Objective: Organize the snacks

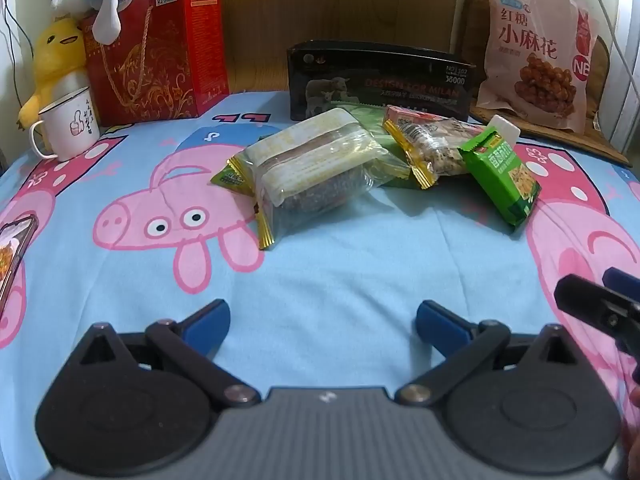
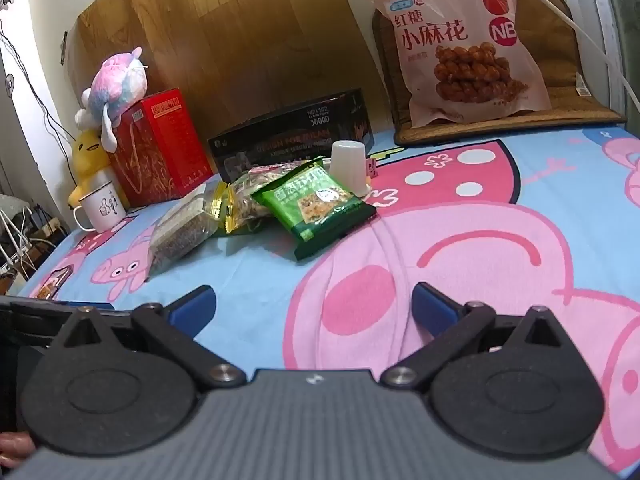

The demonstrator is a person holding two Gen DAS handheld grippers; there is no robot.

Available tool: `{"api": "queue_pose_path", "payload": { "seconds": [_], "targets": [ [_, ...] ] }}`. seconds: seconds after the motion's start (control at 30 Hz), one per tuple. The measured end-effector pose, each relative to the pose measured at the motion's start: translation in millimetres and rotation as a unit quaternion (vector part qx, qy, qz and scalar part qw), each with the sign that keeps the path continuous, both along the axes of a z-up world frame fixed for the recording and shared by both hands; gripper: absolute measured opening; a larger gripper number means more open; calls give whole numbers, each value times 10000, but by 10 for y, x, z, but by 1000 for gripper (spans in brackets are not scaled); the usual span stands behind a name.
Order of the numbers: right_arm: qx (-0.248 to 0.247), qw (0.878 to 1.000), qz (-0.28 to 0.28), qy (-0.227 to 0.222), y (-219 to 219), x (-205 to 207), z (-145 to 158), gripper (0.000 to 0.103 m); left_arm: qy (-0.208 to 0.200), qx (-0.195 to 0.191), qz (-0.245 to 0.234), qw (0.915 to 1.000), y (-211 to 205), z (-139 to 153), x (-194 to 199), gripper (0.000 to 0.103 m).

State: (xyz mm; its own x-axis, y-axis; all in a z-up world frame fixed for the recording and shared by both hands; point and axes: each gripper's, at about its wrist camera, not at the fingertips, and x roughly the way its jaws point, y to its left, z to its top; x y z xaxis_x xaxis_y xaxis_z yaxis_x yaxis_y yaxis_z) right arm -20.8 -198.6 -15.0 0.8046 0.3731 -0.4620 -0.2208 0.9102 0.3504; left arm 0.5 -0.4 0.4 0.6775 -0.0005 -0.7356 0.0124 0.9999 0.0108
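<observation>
**Inspector A:** Surface: a blue cartoon-pig sheet (image 1: 340, 248), lying flat, with light creases. Landmark: the black box (image 1: 380, 76), standing at the far edge against a wood panel (image 2: 224, 40).

**Inspector B:** Snacks?

**A:** A pile just in front of the black box: a clear packet (image 1: 316, 168), a gold-edged packet (image 1: 432, 148) beside it, a green packet (image 1: 502, 178) tilted at the right end. A white cup (image 2: 349, 160), upturned, sits behind the green packet. A large pink bag (image 1: 536, 52) stands right of the box on a woven mat (image 2: 500, 120).

**B:** Left of the box?

**A:** A red gift box (image 1: 156, 48) with 2 plush toys and a white mug (image 1: 68, 124).

**B:** Grippers?

**A:** Left gripper (image 1: 322, 316) and right gripper (image 2: 314, 306) both hover over bare sheet short of the pile, jaws spread wide, nothing between them.
</observation>
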Motion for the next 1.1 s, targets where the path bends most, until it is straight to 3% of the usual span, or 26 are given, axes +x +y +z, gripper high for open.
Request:
{"api": "queue_pose_path", "payload": {
  "seconds": [1.1],
  "targets": [
    [331,9994,-33,-46,-87,-15,-15,103,93,-39,100,9999,17,-1,21,103]
  ]
}}
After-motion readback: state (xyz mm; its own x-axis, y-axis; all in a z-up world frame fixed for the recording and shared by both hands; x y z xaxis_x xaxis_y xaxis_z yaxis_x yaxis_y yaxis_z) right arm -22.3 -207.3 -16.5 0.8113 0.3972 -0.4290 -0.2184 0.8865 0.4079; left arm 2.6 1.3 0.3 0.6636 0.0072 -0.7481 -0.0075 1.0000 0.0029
